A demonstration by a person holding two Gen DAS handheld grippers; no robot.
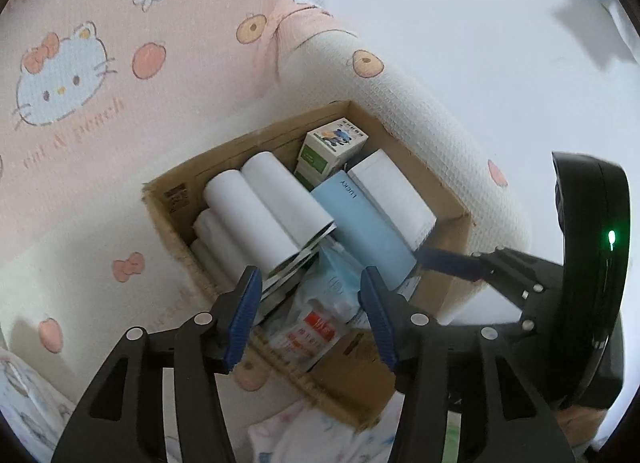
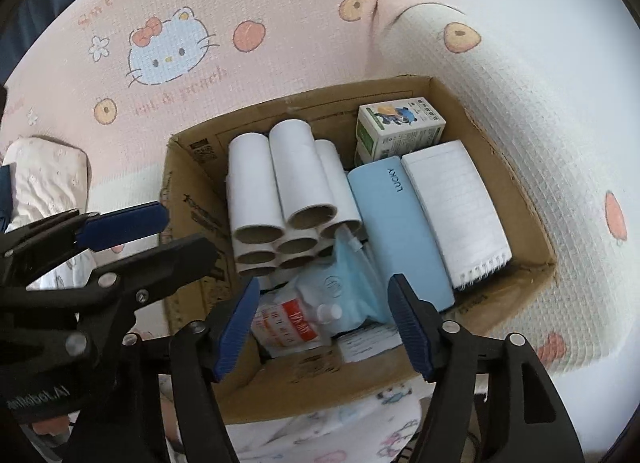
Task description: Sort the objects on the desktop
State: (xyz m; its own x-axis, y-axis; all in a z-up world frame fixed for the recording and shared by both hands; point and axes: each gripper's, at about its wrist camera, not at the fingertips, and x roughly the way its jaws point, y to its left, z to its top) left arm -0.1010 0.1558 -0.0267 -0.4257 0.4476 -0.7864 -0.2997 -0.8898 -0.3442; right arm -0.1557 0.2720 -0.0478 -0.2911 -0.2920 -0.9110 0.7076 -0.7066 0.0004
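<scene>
Left gripper (image 1: 310,313) jaws wide, empty | right gripper (image 2: 326,329) jaws wide, empty | above cardboard box (image 2: 516,179)

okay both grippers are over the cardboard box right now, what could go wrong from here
1. The white tubes lie stacked loosely in the cardboard box; a nudge could roll the top ones.
2. The left gripper and right gripper hang close together and might collide.
3. The blue mask packet lies loose on the pile, so it may slip in a pinch.
</scene>
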